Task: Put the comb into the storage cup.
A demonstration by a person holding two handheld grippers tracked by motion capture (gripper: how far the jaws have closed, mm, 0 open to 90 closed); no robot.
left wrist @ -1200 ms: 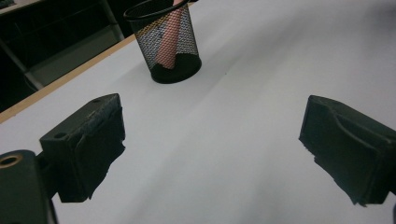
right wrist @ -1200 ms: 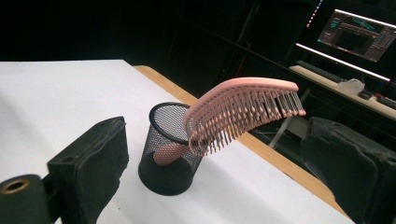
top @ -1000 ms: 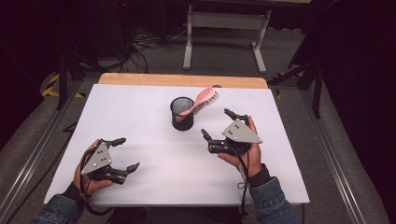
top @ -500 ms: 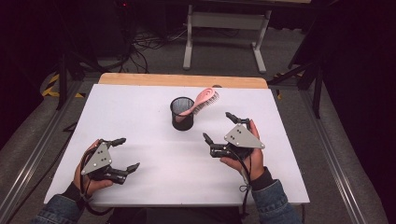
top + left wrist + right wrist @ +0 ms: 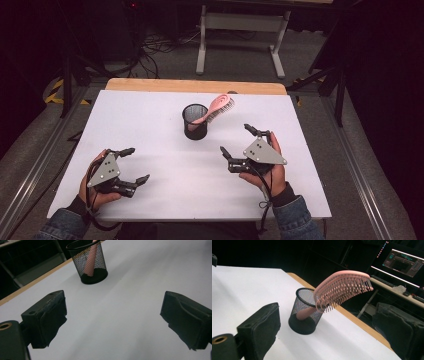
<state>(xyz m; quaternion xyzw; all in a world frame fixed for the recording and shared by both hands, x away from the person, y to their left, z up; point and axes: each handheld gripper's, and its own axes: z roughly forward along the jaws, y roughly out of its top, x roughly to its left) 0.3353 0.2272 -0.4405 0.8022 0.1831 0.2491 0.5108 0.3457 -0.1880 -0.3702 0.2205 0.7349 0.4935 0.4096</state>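
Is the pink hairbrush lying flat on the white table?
No, the pink hairbrush stands handle-down in the black mesh cup, its head leaning out over the rim.

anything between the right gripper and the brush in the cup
Nothing visible. The right gripper is open, and bare white table lies between it and the mesh cup. The pink brush stands handle-down in the cup, its head leaning out over the rim, unobstructed.

We see our right hand-held gripper (image 5: 242, 141) drawn back from the cup (image 5: 195, 121) and brush (image 5: 216, 108), toward us and a little rightward over the tabletop (image 5: 150, 110); its jaws stand wide apart and empty.
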